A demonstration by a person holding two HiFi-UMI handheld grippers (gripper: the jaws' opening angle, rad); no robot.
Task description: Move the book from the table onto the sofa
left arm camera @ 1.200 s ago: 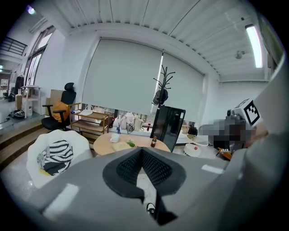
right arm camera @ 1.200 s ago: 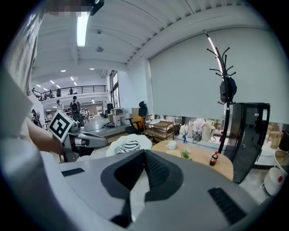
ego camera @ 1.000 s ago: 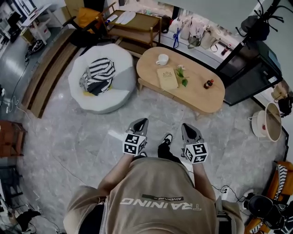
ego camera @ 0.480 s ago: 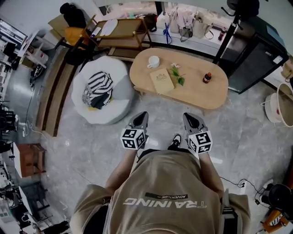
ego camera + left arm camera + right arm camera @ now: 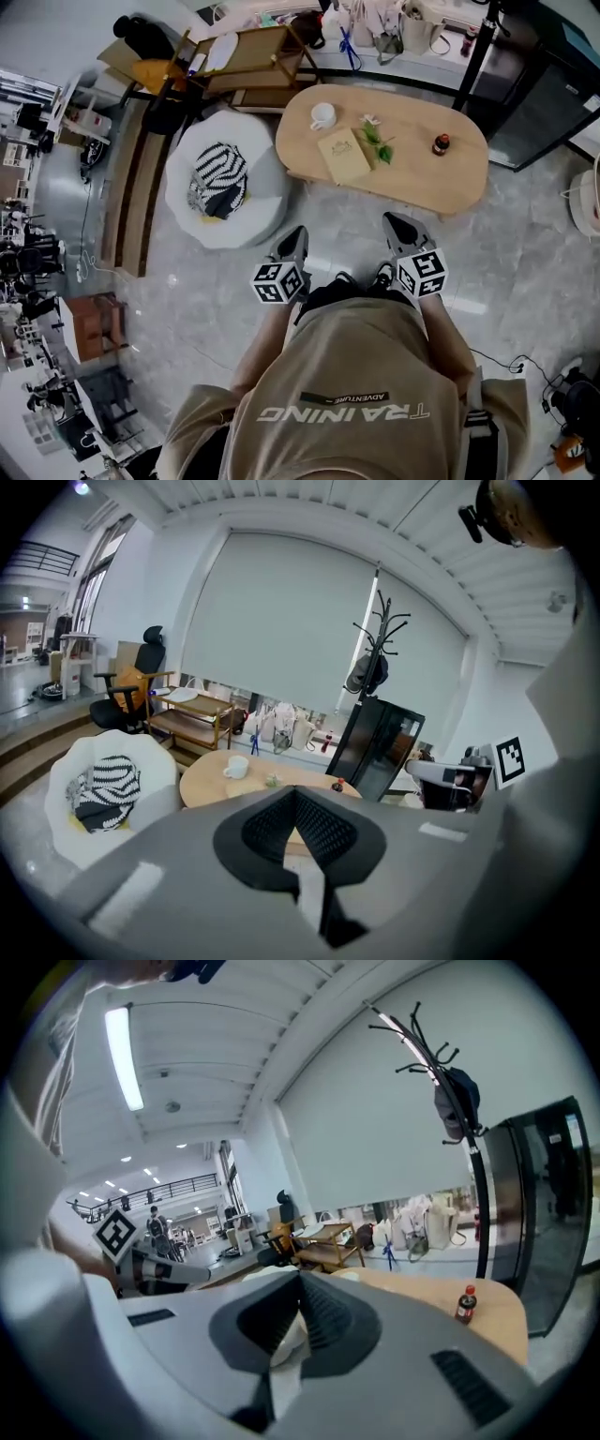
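Note:
A tan book (image 5: 343,157) lies flat on the oval wooden table (image 5: 450,184), left of its middle. The sofa is a round white beanbag (image 5: 246,212) left of the table, with a striped cloth (image 5: 218,180) on it. Both grippers are held in front of the person's chest, short of the table's near edge. My left gripper (image 5: 295,233) is shut and empty, and my right gripper (image 5: 395,222) is shut and empty too. In the left gripper view the table (image 5: 202,776) and beanbag (image 5: 66,771) lie ahead beyond the closed jaws.
On the table stand a white cup (image 5: 322,116), a green sprig (image 5: 376,140) and a small dark bottle (image 5: 441,144). A wooden shelf cart (image 5: 253,54) and an office chair (image 5: 155,70) are behind the beanbag. A dark cabinet (image 5: 544,84) stands right of the table.
The person has walked closer to the table, carrying both shut grippers forward. The table and beanbag sit nearer and the view has swung a little.

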